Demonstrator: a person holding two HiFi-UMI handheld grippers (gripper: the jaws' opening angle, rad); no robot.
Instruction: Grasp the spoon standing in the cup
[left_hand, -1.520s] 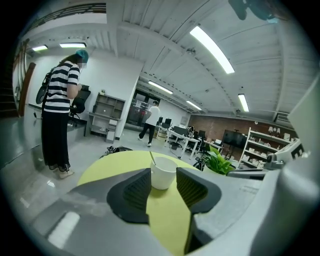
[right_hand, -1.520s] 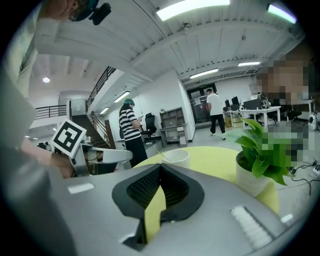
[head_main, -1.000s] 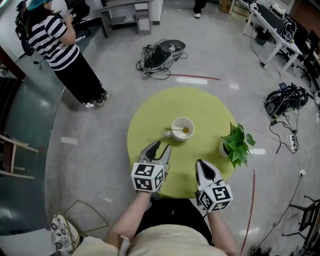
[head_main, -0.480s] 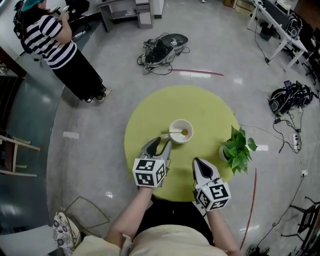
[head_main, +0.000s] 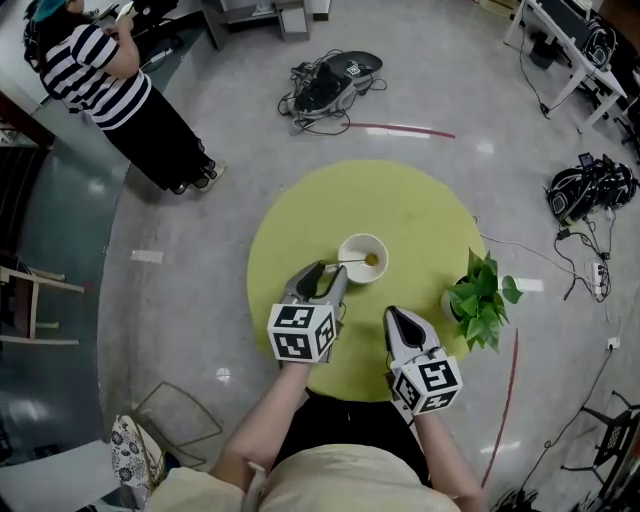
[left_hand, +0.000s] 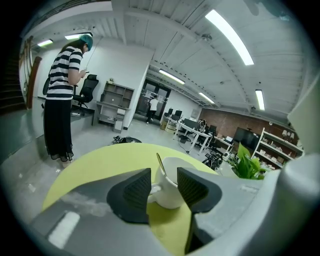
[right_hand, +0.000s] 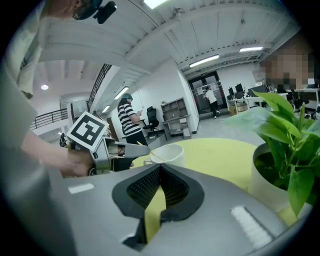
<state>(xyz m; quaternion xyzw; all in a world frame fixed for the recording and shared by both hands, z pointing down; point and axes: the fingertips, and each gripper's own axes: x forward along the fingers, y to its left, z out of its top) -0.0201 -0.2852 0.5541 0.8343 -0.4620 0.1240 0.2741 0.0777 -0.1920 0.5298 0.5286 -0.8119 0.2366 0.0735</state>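
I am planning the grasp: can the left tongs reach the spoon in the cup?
Probably yes: the left tongs stand open before the cup, with the spoon handle leaning toward them, nothing between.

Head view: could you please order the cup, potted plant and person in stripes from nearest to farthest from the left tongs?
1. Cup, just ahead of the left tongs.
2. Potted plant, right side of table.
3. Person in stripes, far left.

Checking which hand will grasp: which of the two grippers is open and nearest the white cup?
The left gripper: its jaws stand apart, aimed at the white ceramic cup holding the slim spoon. The right gripper is shut and farther back.
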